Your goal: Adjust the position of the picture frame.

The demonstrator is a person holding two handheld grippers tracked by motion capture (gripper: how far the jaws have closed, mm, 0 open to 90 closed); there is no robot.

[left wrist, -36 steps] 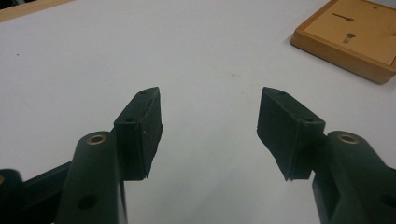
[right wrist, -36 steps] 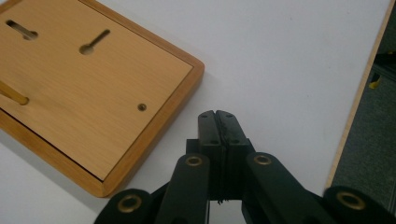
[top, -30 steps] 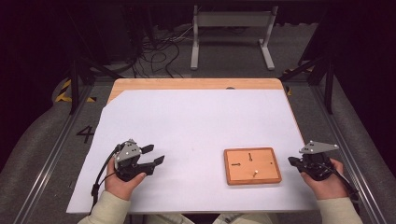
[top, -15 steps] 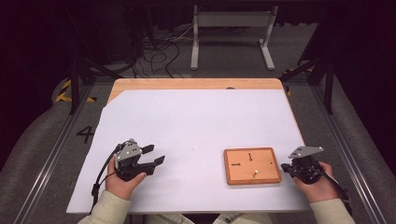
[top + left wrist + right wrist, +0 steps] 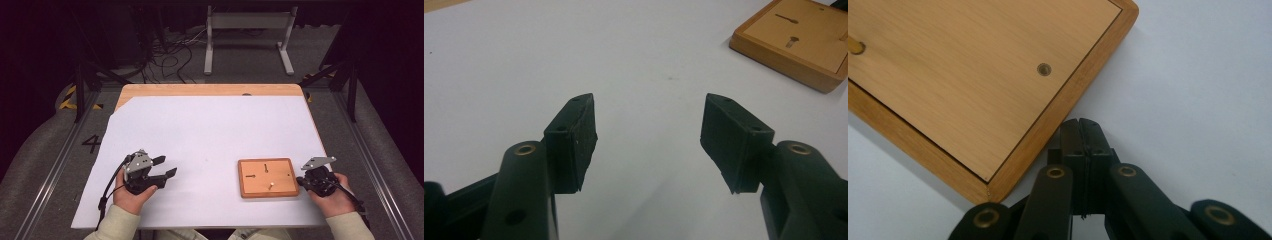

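Note:
A square wooden board (image 5: 265,177) lies on the white sheet at the front right, with two dark slots, a small hole and a short light peg (image 5: 271,184) standing in it. My right gripper (image 5: 300,181) is shut with nothing between its pads, its tips right at the board's right edge (image 5: 1058,120). In the right gripper view the shut gripper (image 5: 1081,125) sits beside the raised rim, near a small brass-ringed hole (image 5: 1044,69). My left gripper (image 5: 166,166) rests at the front left, open and empty; the left gripper (image 5: 649,135) points over bare sheet toward the board (image 5: 794,42).
The white sheet (image 5: 210,145) covers most of the wooden table (image 5: 210,90). Metal rails run along both sides. A grey stand (image 5: 248,35) and loose cables (image 5: 170,55) lie on the floor beyond the far edge.
My right gripper has moved left and slightly down toward the board's right edge. The left gripper has stayed where it was.

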